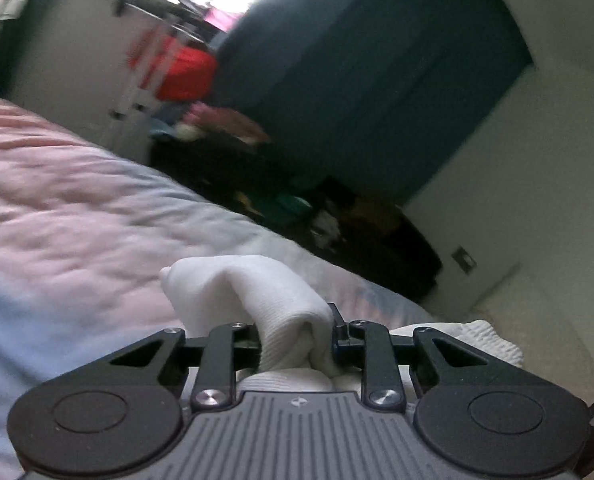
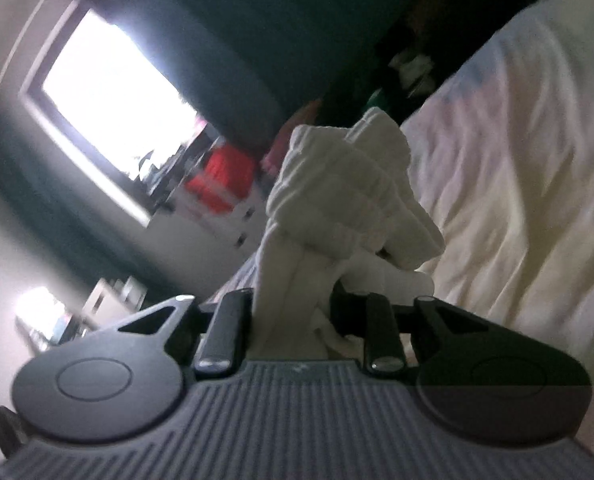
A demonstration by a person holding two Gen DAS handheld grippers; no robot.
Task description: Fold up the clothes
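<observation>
A white ribbed garment [image 1: 257,300] bunches between the left gripper [image 1: 297,344], clamped narrow on it. The right gripper [image 2: 293,316] pinches more of that white knit, folds rising above its jaws. Beneath lies a pale pink bedspread [image 1: 77,208]; beyond, a dark clutter of clothes [image 1: 297,204], a teal curtain [image 1: 377,80] and a bright window [image 2: 109,88].

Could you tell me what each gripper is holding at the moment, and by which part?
Both grip white knit fabric: left gripper on a bunched fold, right gripper on gathered ribbed folds. Which part cannot be told.
</observation>
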